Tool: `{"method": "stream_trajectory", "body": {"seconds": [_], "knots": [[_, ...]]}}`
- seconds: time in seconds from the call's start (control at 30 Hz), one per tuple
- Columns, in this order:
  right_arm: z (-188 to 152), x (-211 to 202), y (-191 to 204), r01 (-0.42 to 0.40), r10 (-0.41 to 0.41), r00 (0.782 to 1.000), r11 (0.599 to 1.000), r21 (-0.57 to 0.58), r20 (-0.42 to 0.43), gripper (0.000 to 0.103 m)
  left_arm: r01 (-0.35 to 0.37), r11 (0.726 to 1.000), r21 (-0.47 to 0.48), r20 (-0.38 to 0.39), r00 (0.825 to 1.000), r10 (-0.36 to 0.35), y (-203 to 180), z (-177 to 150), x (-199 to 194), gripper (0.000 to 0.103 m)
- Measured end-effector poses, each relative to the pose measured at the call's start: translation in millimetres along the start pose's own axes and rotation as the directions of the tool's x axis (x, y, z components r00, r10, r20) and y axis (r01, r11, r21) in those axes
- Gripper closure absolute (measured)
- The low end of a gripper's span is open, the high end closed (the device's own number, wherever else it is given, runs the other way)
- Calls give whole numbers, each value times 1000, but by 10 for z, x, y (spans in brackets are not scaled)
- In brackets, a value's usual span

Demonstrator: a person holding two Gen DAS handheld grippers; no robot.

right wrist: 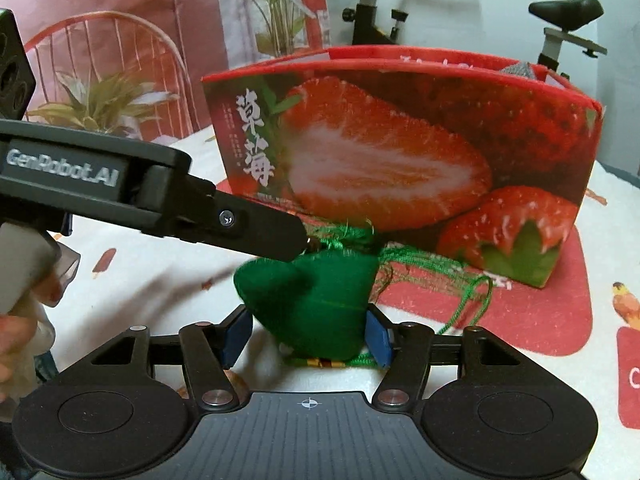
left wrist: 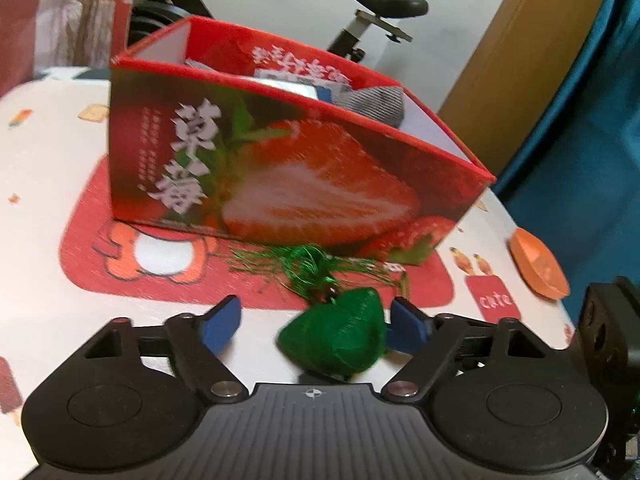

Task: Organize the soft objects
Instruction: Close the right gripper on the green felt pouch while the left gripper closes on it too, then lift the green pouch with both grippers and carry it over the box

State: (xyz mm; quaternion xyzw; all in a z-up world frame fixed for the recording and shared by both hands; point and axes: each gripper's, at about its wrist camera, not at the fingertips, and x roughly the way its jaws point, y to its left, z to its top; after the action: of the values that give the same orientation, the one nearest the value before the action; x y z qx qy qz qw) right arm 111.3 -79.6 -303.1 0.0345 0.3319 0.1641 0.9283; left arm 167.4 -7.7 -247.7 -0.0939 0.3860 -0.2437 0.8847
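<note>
A green zongzi-shaped sachet (right wrist: 310, 298) with a green tassel (left wrist: 312, 266) lies on the table in front of a red strawberry box (left wrist: 280, 168). My right gripper (right wrist: 306, 334) has its blue pads on both sides of the sachet and is shut on it. My left gripper (left wrist: 316, 322) is open; the sachet (left wrist: 340, 336) sits between its blue fingers, near the right one. The left gripper's finger (right wrist: 256, 226) reaches over the sachet's top in the right wrist view. The box (right wrist: 400, 152) holds a grey soft item (left wrist: 372, 102) and a white packet.
The table has a white cartoon cloth with a red patch (left wrist: 160, 276). An orange dish (left wrist: 538, 266) lies at the right table edge. An exercise bike (right wrist: 560, 32) and plants (right wrist: 104, 104) stand behind the table.
</note>
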Motion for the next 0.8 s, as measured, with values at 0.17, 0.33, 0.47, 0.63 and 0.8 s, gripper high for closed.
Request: {"method": "stream_trajectory", "body": {"seconds": [0.17,0.33,0.47,0.63,0.8], "knots": [[-34,-45,-6,-15,15,1000,1000,7,2,42,31,999,-25,-41,999,-32,35,-60,105,49],[-53,-87,-55,-3,3,1000,1000,17,5,55,72,996,-59,-39,996,-75,56,-69,133,56],[-47,-161,-62,3,-3,1000,1000,8,22,57,79,996,-44,-4,997,-79,22,-11,33,56],[132,-368,-27,4,-2,996,1000,-21,91,58,84,996,5,75,994,-84,-109,227,-237,56],[534,-679,-4,8,7,981,997,-73,196,58,86,994,65,189,977,-97,-306,611,-575,54]]}}
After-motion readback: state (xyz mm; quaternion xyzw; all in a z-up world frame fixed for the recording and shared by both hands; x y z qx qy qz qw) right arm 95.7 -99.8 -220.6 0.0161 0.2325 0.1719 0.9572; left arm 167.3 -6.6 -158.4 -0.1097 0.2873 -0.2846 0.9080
